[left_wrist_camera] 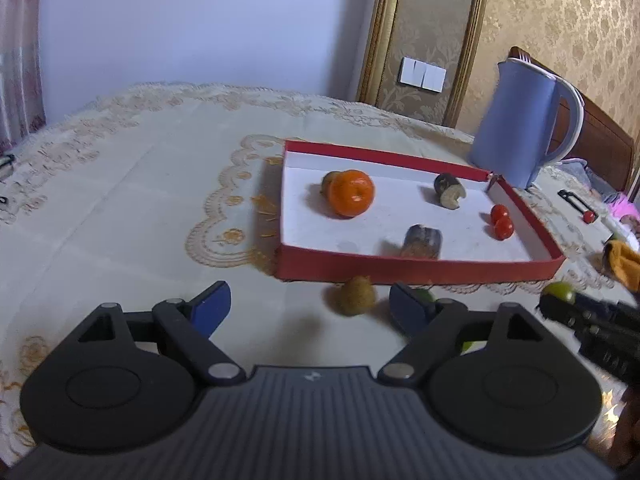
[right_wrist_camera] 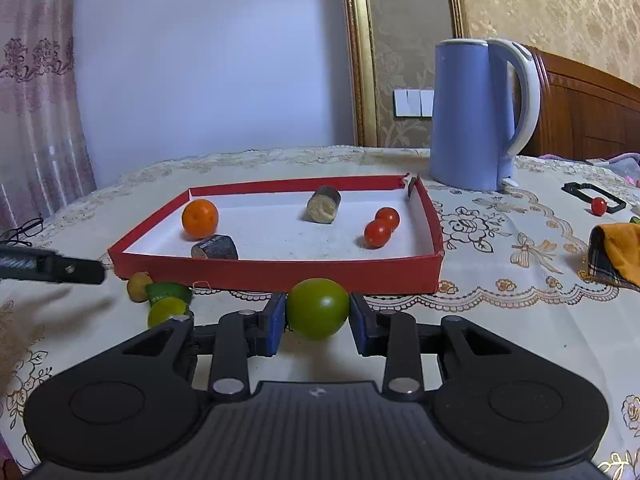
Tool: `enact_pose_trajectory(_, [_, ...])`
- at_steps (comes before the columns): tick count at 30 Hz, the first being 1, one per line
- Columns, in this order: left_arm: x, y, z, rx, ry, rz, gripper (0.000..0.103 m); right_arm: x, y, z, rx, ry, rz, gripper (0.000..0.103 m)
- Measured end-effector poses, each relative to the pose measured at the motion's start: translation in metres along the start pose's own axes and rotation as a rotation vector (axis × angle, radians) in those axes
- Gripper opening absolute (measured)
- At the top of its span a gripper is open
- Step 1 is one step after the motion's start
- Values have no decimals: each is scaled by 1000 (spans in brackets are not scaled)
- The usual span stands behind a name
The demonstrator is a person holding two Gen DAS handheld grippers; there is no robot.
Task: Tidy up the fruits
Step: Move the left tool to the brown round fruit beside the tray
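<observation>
— Where are you working?
— I'm in a home bedroom: lace-trimmed table, wooden headboard, pink curtain, damask wallpaper, blue kettle.

Left wrist view's kinda messy: the small brownish-yellow fruit on the cloth is smeared with blur, so no telling what it is. A green round fruit hides mostly behind the left gripper's blue right finger pad. The orange-and-plaid folded cloth gets chopped by the right edge.
</observation>
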State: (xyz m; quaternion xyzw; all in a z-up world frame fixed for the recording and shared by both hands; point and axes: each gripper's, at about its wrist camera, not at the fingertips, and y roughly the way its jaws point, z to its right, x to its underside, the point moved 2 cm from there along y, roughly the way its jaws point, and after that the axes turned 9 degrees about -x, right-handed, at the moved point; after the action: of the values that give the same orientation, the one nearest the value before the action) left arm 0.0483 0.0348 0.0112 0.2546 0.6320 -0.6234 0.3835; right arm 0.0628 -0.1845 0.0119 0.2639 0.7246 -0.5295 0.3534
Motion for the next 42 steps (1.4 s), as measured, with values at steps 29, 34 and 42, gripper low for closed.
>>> enact_pose_trajectory(29, [-9,36,12,30,-20,-123,44,2,-6,-2,-11,-9,14,33])
enact_pose_trajectory(34, [-14,21,12,-27,40,-100,28,2,-7,-1,-9,-5,17,34])
enact_pose_trajectory(42, [-11,8,-22,-76,9,-47,27,1,-9,-3,-21,-3,30,34])
